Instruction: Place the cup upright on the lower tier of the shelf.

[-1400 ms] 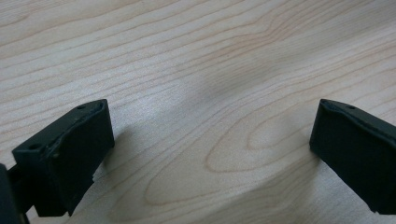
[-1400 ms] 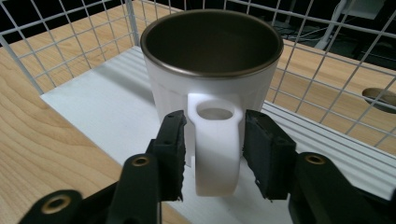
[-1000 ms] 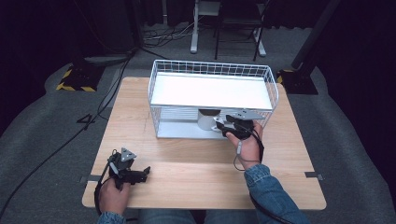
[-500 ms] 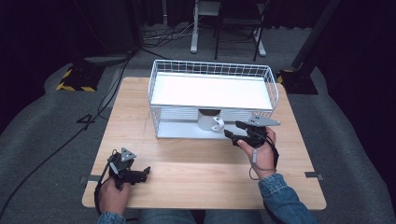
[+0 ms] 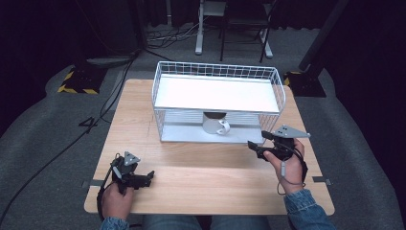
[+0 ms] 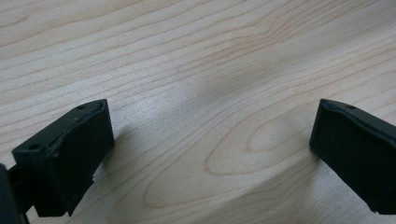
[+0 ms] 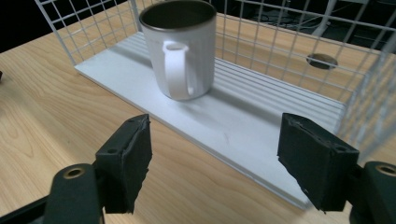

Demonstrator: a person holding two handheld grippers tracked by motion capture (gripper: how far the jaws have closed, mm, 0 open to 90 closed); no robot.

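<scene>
**Both grippers wide open, mug on the rack's lower shelf**

The right gripper (image 5: 258, 143) is held just off the front right corner of the white wire rack (image 5: 218, 76), its jaws spread wide with nothing between them. In the right gripper view, a white mug (image 7: 180, 49) stands upright ahead of those jaws and a little to their left, on the rack's lower shelf (image 7: 261, 121). Its handle is turned toward the gripper and its dark inside looks empty. The mug is apart from the jaws, with the shelf's front edge lying between them. The rack's wire mesh rises behind the mug and to the right of the gripper.

The left gripper (image 5: 143, 178) sits low over the wooden bench (image 5: 201, 167), well apart from the right gripper and from the rack. In the left gripper view, its jaws stand wide apart over bare wood grain, holding nothing.
</scene>
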